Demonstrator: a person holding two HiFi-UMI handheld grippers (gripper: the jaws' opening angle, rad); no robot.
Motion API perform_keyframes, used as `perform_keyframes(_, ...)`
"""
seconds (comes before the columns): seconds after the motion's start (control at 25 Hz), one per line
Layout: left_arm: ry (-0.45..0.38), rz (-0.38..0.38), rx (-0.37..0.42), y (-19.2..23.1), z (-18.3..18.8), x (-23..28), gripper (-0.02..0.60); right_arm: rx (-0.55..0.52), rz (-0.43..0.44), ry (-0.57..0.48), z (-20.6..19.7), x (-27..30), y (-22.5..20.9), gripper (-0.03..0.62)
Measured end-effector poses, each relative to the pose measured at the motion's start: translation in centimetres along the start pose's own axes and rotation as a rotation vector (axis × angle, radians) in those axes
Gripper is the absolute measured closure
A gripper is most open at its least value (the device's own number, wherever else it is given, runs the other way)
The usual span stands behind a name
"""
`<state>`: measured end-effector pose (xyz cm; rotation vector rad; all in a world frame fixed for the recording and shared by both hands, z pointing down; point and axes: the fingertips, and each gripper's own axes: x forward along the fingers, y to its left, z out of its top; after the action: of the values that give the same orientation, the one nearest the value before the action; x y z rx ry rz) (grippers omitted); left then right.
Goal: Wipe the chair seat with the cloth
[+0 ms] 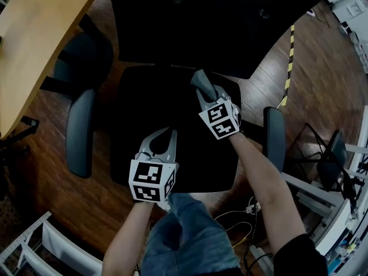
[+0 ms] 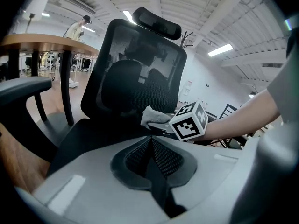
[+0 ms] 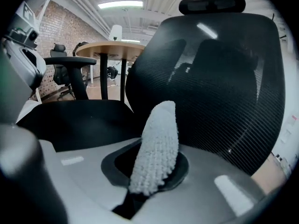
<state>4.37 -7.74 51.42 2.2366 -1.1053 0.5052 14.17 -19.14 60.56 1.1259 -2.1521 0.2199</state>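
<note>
The black chair seat (image 1: 144, 108) fills the middle of the head view, below its mesh backrest (image 1: 218, 22). My right gripper (image 1: 204, 92) is shut on a grey cloth (image 1: 202, 81) over the seat's back right part, close to the backrest. In the right gripper view the cloth (image 3: 156, 141) sticks up between the jaws, with the seat (image 3: 79, 120) to the left. My left gripper (image 1: 166, 132) hovers over the seat's front, jaws closed together and holding nothing. In the left gripper view its tips (image 2: 150, 140) point at the cloth (image 2: 154, 115).
Grey armrests (image 1: 79, 132) (image 1: 274, 137) flank the seat. A wooden table (image 1: 34, 39) stands at the upper left with another dark chair (image 1: 86, 56) beside it. Cables (image 1: 247, 211) lie on the floor lower right. A jeans-clad knee (image 1: 184, 234) is at the seat's front.
</note>
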Motion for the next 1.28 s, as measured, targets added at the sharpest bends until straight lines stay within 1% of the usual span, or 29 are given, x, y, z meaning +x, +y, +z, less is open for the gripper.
perform_keyframes(0.12,0.003,-0.005,-0.013,0.6,0.1,1.0,0.58,-0.001,-0.006,0.032,-0.9,1.4,-1.5,0.585)
perform_keyframes(0.24,0.011,-0.004,-0.034,1.2,-0.1,1.7,0.578,-0.019,-0.009,0.056,-1.6,2.3,-2.1,0.585)
perform_keyframes(0.4,0.02,-0.01,-0.068,1.7,-0.7,2.2,0.578,-0.028,-0.001,0.067,-2.4,2.9,-1.8,0.585)
perform_keyframes(0.6,0.027,-0.022,-0.074,1.3,-1.3,2.3,0.578,-0.032,0.01,0.076,-3.3,2.3,-0.9,0.585)
perform_keyframes(0.84,0.034,-0.034,-0.054,1.1,-2.2,1.1,0.578,-0.054,0.025,0.071,-3.6,0.4,2.4,0.585)
perform_keyframes(1.08,0.037,-0.061,-0.029,-0.6,-3.6,-1.0,0.578,-0.017,0.014,0.076,-5.4,-2.7,5.5,0.585)
perform_keyframes(1.28,0.047,-0.069,-0.005,-1.7,-5.4,-3.4,0.578,0.009,0.004,0.07,-6.8,-5.6,8.4,0.585)
